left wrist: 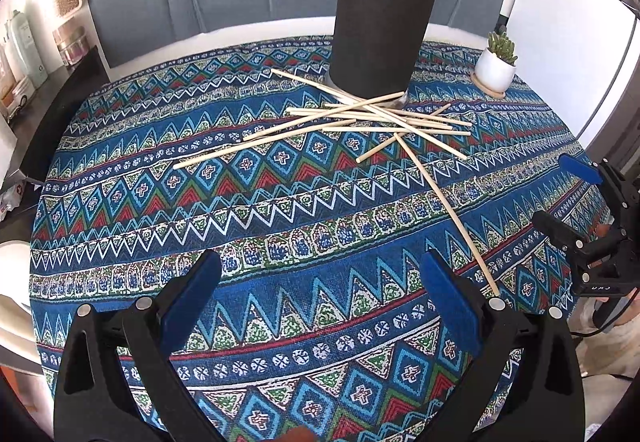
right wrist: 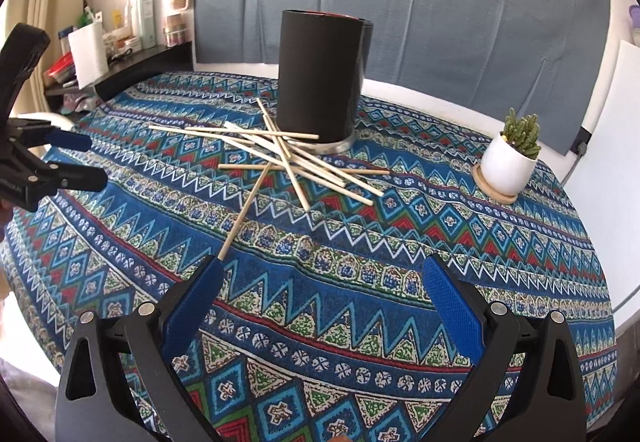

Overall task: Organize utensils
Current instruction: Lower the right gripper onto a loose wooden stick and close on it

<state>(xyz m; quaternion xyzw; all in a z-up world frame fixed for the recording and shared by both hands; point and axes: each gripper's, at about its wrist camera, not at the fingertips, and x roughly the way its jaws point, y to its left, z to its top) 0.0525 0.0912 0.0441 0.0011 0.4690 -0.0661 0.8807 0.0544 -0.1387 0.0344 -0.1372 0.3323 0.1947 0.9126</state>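
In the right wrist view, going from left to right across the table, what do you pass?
Left gripper at the left edge → pile of wooden sticks → black cylinder holder → small potted succulent.

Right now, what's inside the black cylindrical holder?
Cannot tell. Both views show only the black cylindrical holder from the side, with a thin red strip at its rim; its wall hides the interior. No stick pokes above the rim. The wooden sticks lie crossed on the tablecloth at its base.

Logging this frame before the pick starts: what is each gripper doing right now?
Left gripper: open, holding nothing, above the patterned blue tablecloth.
Right gripper: open, holding nothing.
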